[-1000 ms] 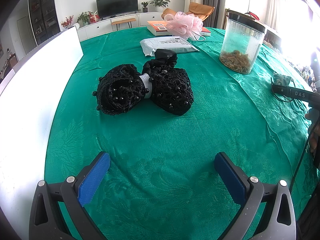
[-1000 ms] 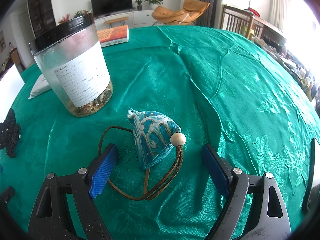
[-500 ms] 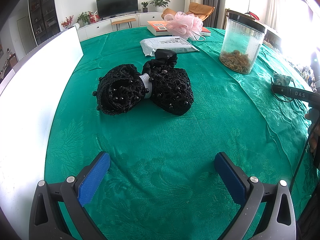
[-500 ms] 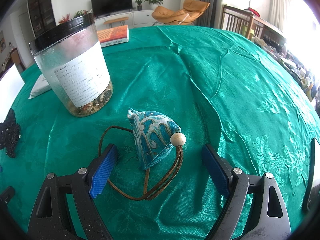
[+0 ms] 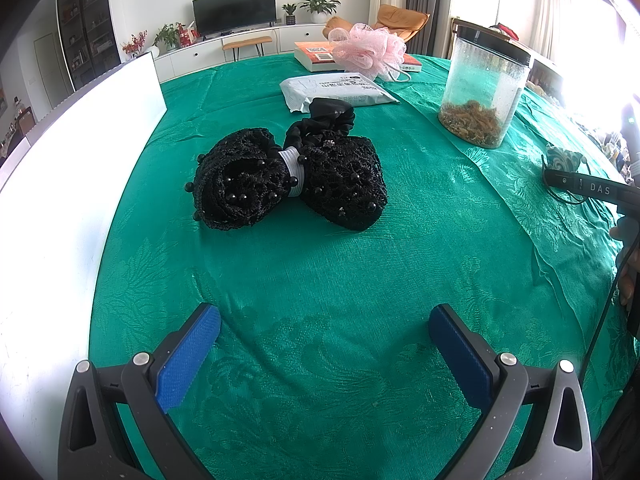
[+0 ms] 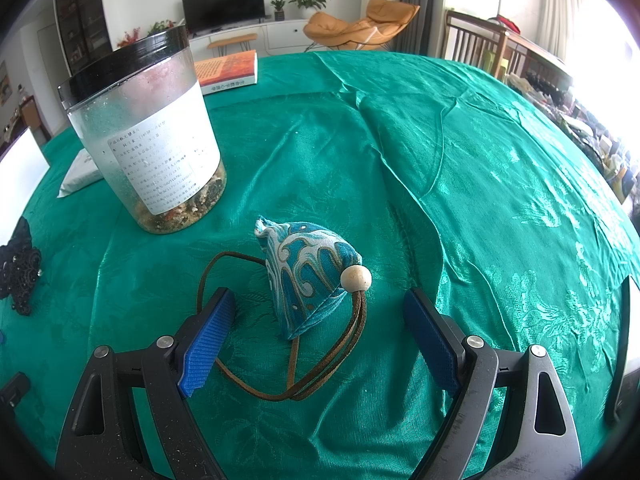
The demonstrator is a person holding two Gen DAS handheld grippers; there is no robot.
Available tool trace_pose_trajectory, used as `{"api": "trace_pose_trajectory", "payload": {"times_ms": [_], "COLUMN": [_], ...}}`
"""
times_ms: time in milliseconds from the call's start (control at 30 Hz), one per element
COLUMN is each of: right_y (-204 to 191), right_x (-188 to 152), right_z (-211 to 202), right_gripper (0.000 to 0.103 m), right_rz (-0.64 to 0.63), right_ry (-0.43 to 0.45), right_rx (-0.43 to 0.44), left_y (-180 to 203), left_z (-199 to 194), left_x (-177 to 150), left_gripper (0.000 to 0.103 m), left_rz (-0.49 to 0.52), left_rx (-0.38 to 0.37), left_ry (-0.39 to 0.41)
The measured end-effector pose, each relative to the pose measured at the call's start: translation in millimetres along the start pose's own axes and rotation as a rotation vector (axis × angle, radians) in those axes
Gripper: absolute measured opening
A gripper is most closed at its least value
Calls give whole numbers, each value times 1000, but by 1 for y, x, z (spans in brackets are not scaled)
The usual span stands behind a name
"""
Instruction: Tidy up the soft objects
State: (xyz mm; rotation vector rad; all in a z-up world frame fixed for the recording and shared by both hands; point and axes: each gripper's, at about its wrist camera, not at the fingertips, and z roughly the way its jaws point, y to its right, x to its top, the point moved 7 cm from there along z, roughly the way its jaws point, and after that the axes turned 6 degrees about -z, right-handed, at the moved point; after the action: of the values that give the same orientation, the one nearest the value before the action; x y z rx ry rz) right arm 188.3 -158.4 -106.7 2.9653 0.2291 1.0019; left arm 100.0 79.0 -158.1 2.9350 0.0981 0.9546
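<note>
A black beaded lace bow [image 5: 288, 178] lies on the green tablecloth, ahead of my left gripper [image 5: 324, 344], which is open, empty and well short of it. A black scrunchie [image 5: 330, 118] touches the bow's far side. A pink mesh pouf [image 5: 368, 52] sits at the far end. In the right wrist view a blue patterned pouch [image 6: 308, 276] with a wooden bead [image 6: 355, 278] and brown cord [image 6: 256, 384] lies just ahead of my open right gripper [image 6: 320, 336], its near tip between the jaws. The bow's edge [image 6: 18, 264] shows at the left.
A clear jar with a black lid [image 5: 482, 92] [image 6: 148, 140] stands on the cloth, right of the bow. A white packet [image 5: 340, 90] and a book [image 5: 316, 54] [image 6: 228, 72] lie farther back. A white board [image 5: 60, 184] runs along the left edge.
</note>
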Motion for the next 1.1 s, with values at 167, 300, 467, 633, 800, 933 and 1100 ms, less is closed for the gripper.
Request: {"api": "trace_pose_trajectory", "payload": {"times_ms": [167, 300, 467, 633, 800, 933, 1100], "right_y": [0, 0, 0, 0, 0, 0, 0], "right_x": [0, 0, 0, 0, 0, 0, 0], "right_z": [0, 0, 0, 0, 0, 0, 0], "right_gripper": [88, 88, 88, 88, 88, 88, 88], "right_rz": [0, 0, 0, 0, 0, 1, 0], "right_ry": [0, 0, 1, 1, 1, 1, 1], "right_rx": [0, 0, 0, 0, 1, 1, 0], "left_y": [0, 0, 0, 0, 0, 3, 29], "left_z": [0, 0, 0, 0, 0, 1, -18], "left_x": [0, 0, 0, 0, 0, 2, 38], "left_gripper": [103, 103, 103, 103, 103, 103, 103], "left_rz": [0, 0, 0, 0, 0, 11, 284], "left_rx": [0, 0, 0, 0, 1, 5, 23], "left_ry": [0, 0, 0, 0, 0, -51, -82]}}
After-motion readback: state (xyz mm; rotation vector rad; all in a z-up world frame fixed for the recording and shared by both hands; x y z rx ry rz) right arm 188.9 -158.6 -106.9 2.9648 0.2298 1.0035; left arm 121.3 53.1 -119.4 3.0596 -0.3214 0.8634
